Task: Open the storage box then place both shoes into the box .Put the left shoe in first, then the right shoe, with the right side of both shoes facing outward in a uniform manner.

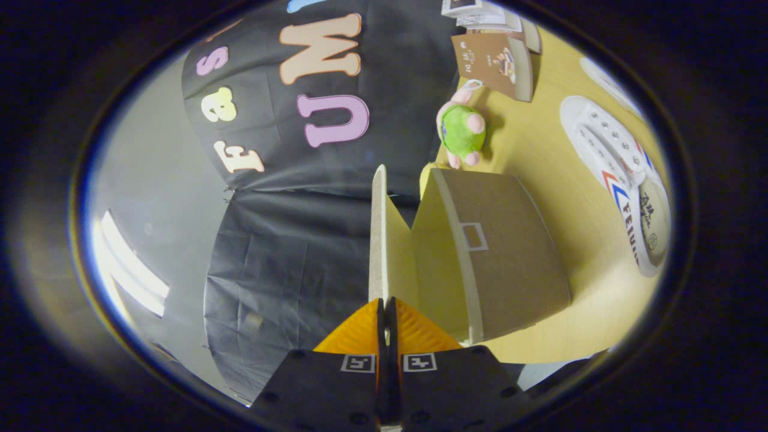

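Hand-held gripper (386, 312): fingers drawn tight together, both pressing on the thin edge of the storage box's lid flap (379, 240), which runs straight ahead from between the fingertips.

Storage box (498, 258): brown cardboard with a pale band and a small square mark on its outer face, pale yellow inside; it sits on the counter (540, 156) just ahead of the fingers, with the lid swung away from the body.

Shoe (618, 174): white sneaker with red and blue stripes along the side, lying on the counter beyond the box, apart from it. A second white shape (606, 78) lies farther off; too cut off to identify.

Plush toy (461, 129): green and pink, on the counter just beyond the box.

Brown carton (495, 63): beyond the toy, with pale boxes (480, 12) behind it.
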Demonstrator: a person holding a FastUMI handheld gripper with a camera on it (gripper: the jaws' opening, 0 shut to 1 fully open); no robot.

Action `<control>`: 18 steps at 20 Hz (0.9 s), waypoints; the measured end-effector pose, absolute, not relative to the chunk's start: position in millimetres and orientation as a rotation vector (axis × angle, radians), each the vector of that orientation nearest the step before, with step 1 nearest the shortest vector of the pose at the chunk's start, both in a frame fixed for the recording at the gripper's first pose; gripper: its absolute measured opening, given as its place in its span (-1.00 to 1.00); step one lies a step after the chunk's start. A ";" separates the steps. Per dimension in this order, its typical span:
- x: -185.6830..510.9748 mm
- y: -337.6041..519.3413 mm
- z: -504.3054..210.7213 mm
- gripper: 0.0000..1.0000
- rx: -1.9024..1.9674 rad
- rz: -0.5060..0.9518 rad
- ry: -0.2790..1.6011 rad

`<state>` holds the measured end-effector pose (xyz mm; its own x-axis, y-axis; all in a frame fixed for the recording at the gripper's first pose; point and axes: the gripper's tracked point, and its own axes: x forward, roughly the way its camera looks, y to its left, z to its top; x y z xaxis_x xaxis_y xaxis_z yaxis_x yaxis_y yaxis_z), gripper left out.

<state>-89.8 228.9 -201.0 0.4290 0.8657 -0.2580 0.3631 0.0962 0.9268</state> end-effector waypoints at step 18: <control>-53.0 377.6 -87.4 -0.94 1.020 0.736 0.920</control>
<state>-53.0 377.6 -87.4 0.4356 0.8538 -0.2850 -0.0906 0.3566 0.9298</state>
